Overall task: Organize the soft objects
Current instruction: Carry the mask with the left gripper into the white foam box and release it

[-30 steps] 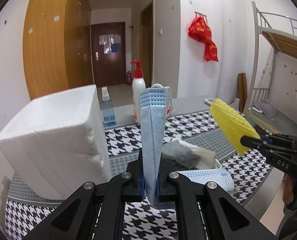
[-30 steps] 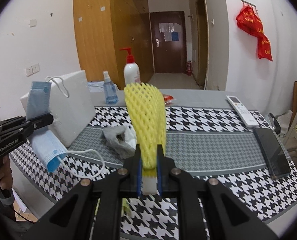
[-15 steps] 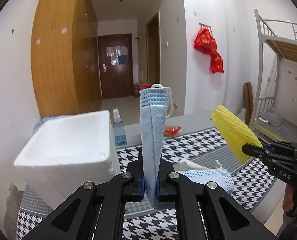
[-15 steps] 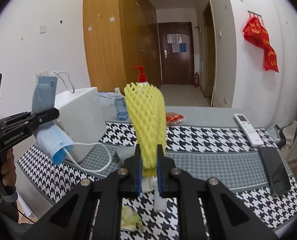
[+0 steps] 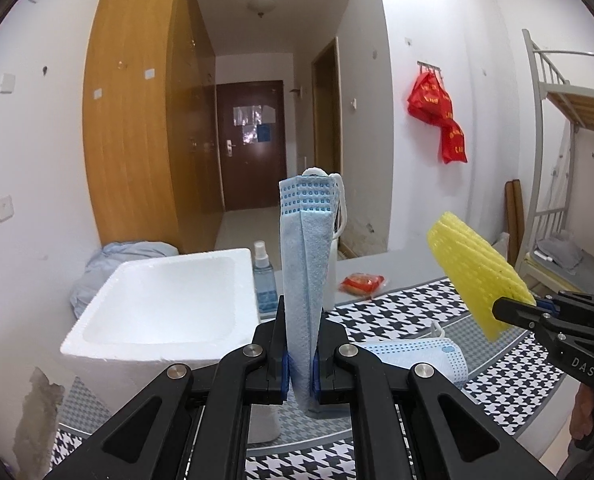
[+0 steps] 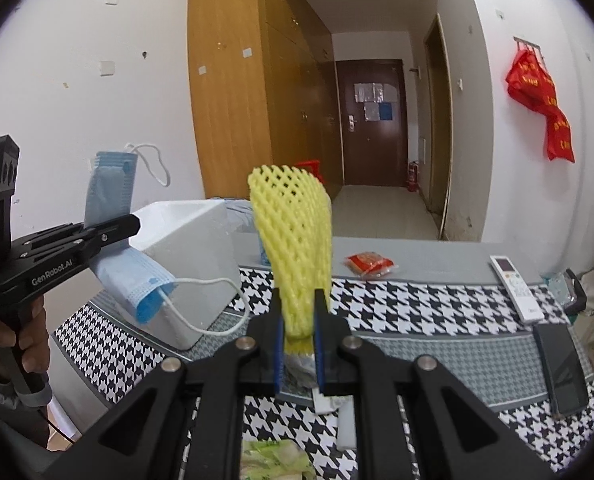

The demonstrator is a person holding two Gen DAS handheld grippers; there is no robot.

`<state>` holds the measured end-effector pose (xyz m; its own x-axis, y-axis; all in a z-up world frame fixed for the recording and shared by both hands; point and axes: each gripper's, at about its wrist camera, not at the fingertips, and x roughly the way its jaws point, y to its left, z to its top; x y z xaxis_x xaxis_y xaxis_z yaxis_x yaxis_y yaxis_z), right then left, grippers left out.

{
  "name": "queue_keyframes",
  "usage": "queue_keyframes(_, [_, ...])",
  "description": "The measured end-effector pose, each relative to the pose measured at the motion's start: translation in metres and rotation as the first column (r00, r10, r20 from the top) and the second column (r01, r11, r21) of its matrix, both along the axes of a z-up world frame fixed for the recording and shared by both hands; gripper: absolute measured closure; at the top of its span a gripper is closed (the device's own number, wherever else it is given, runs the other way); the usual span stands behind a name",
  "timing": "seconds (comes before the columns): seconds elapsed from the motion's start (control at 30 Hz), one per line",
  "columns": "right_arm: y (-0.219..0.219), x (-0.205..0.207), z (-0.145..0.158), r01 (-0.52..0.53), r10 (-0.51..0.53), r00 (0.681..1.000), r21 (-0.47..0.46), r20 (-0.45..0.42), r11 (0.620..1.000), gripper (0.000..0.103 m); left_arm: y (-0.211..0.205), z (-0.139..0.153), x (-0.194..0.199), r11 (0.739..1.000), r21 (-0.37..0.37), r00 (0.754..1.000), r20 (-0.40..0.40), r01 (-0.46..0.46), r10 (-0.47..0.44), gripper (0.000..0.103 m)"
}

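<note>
"GenRobot.AI" is printed on left gripper [image 5: 300, 364], "DAS" on right gripper [image 6: 299, 344]. Mask [image 5: 305, 272] is clamped upright in left jaws; yellow foam net [image 6: 293, 240] is clamped in right, both held above table [image 6: 437, 344].

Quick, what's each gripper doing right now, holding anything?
Left gripper: jaws closed on a folded blue face mask, held upright.
Right gripper: jaws closed on a yellow foam net sleeve, also upright.
</note>
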<state>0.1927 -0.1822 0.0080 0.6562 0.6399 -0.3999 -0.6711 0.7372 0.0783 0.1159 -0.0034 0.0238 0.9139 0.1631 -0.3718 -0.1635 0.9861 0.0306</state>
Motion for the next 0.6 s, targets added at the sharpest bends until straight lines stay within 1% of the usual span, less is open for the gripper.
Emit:
queue_keyframes(0.17, [0.007,-0.002,0.010,-0.016,0.016,1.000,0.006,0.022,1.000,0.088,0.004,0.006,-0.003,1.000,0.010,1.000,0.012,-0.008,0.008,0.095])
queue_keyframes(0.4, [0.016,-0.004,0.016,-0.029,0.028,0.999,0.005,0.033,1.000,0.088,0.015,0.014,-0.005,0.999,0.012,0.999,0.023,-0.030,0.029,0.095])
queue_keyframes(0.6, [0.025,-0.004,0.021,-0.050,0.050,0.998,0.009,0.039,0.999,0.088,0.030,0.019,-0.012,0.997,0.006,0.997,0.038,-0.071,0.071,0.095])
